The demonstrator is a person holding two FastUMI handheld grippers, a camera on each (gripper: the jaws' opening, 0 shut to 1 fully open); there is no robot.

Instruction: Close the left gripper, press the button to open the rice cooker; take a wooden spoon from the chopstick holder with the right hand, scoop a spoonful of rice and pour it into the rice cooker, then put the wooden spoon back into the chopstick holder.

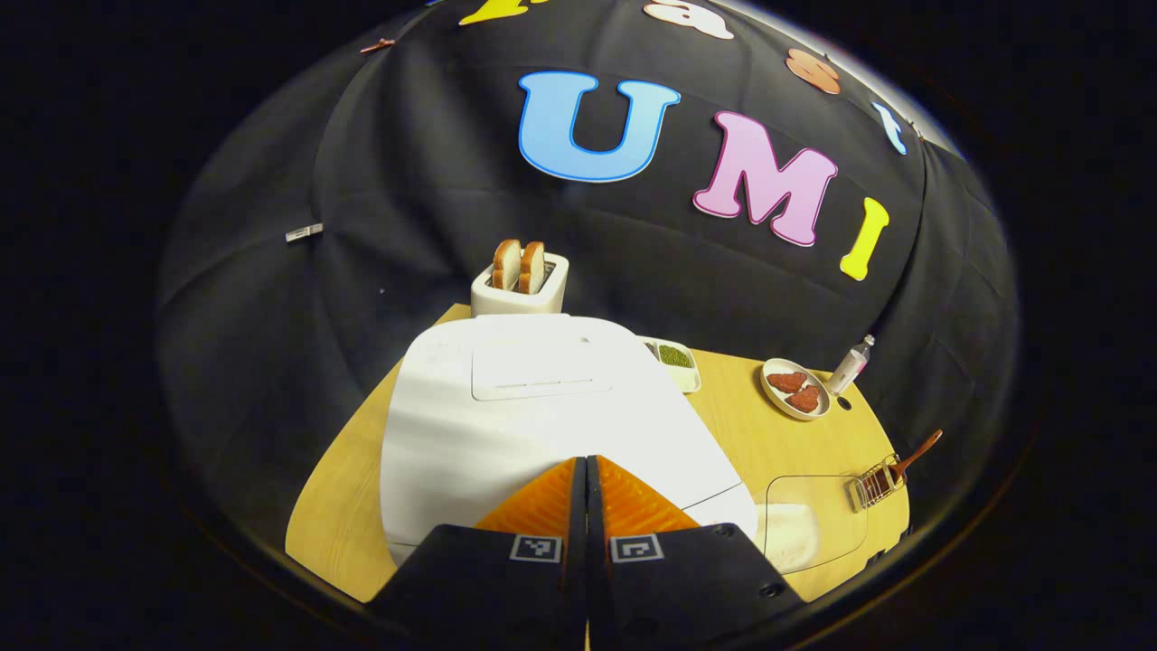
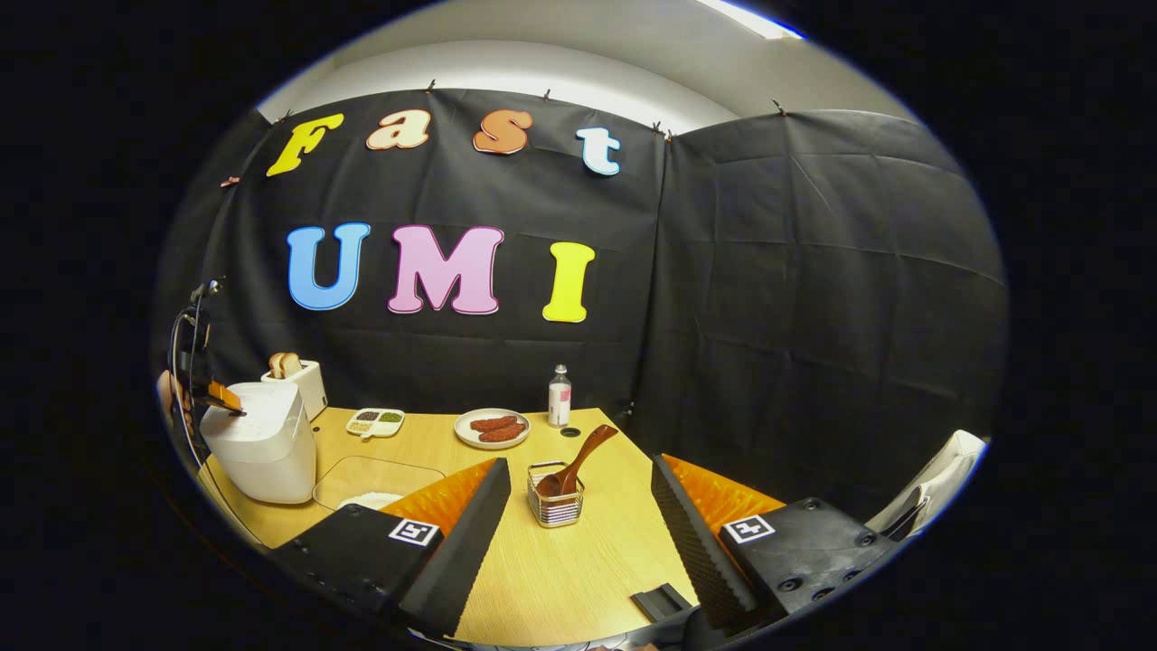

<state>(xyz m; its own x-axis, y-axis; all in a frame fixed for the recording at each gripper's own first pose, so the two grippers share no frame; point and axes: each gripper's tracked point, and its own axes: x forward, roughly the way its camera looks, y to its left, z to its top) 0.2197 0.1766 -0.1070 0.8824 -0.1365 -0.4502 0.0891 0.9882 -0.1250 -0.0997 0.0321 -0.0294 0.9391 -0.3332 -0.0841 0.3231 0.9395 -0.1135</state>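
**Left gripper closed over the cooker lid, right gripper waiting open**

My left gripper (image 1: pixel 586 470) has its two fingers pressed together with nothing between them, so they make one blunt tip for pushing. It hangs over the front of the white, rounded rice cooker (image 1: pixel 542 425), whose lid is down; I judge the button is not yet pressed, and I cannot make out the button itself. My right gripper (image 2: pixel 578 506) is spread wide and empty, low over the pale wooden counter (image 2: pixel 578 579). Straight ahead of it, between the lines of its fingers, stands the small wire chopstick holder (image 2: pixel 555 495), well to the right of the rice cooker. The brown wooden spoon (image 2: pixel 577 459) leans in it, bowl down, handle angled up and free to grab. Just right of the rice cooker sits a clear glass dish of white rice (image 2: pixel 372 493), close for a short scoop.
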